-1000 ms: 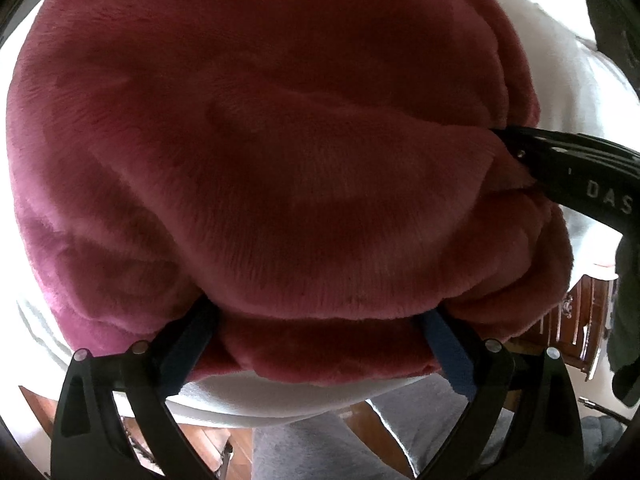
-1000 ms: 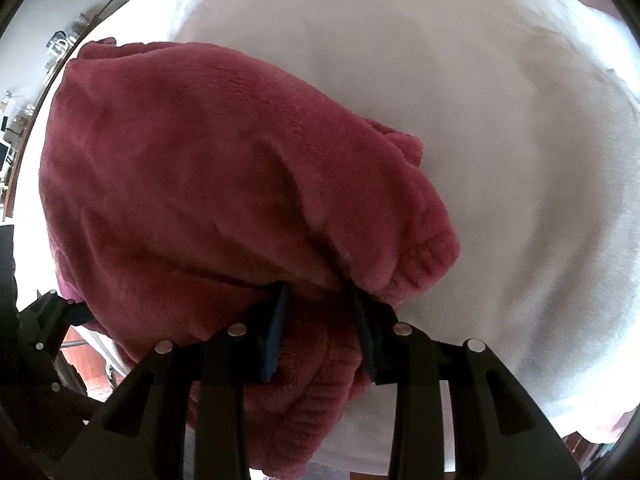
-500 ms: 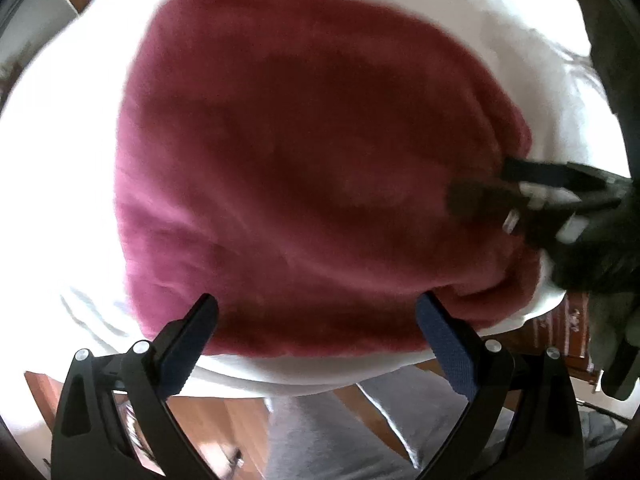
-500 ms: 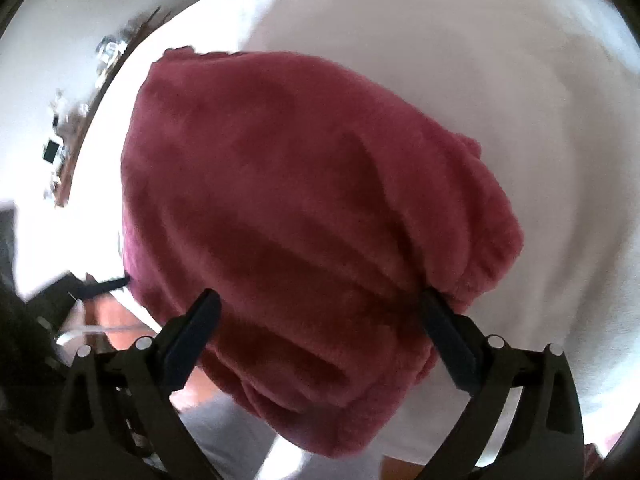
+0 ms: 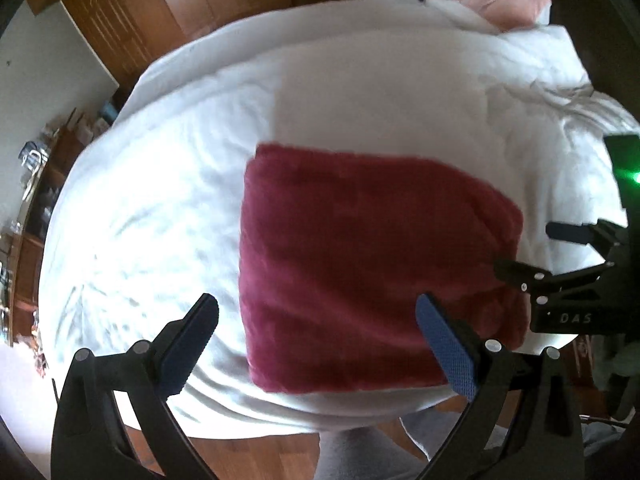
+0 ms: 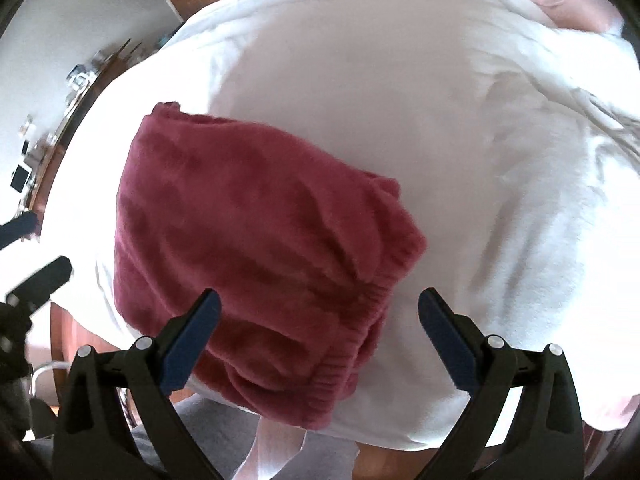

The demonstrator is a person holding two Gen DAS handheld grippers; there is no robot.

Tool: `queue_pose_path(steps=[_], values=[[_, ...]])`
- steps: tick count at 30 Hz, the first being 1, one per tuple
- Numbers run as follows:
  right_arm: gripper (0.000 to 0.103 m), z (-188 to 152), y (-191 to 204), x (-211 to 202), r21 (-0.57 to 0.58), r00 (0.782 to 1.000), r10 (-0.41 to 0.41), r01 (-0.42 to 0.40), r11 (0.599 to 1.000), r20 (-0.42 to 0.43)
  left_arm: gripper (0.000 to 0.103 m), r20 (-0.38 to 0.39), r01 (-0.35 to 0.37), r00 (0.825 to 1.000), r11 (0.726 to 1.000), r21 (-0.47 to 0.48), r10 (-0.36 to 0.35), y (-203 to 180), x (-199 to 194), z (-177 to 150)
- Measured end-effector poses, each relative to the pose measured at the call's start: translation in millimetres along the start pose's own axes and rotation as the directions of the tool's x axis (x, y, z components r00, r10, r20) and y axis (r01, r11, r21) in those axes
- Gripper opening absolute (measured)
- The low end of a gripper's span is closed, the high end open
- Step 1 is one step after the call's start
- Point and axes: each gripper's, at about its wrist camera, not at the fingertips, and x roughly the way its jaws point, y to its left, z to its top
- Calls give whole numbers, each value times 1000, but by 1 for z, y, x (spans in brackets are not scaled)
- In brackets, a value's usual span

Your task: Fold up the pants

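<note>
White bedding covers the bed (image 5: 360, 92), with wooden doors behind it and a pink pillow (image 5: 496, 4) at the far corner. Your maroon pants (image 5: 360, 264) lie as a compact folded rectangle near the bed's front edge, ribbed waistband toward the right-hand side. A second ago both tools were at the fabric, the right one pinching a fold; now both have let go and pulled up and away. Your left tool (image 5: 316, 344) stands spread with nothing between its pads. Your right tool (image 6: 320, 336) is likewise spread wide and empty, above the waistband end. My judgement: the last fold is laid and released. The waistband corner looks slightly bunched; only a light tidying may remain.
</note>
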Motion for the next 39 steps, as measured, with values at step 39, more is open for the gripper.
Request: queue_pose_path(steps=[39], values=[[100,-14,-53,84,441,994,43,5,898,-100,98,-225,469,844,874,-130,-487,122,169,29]])
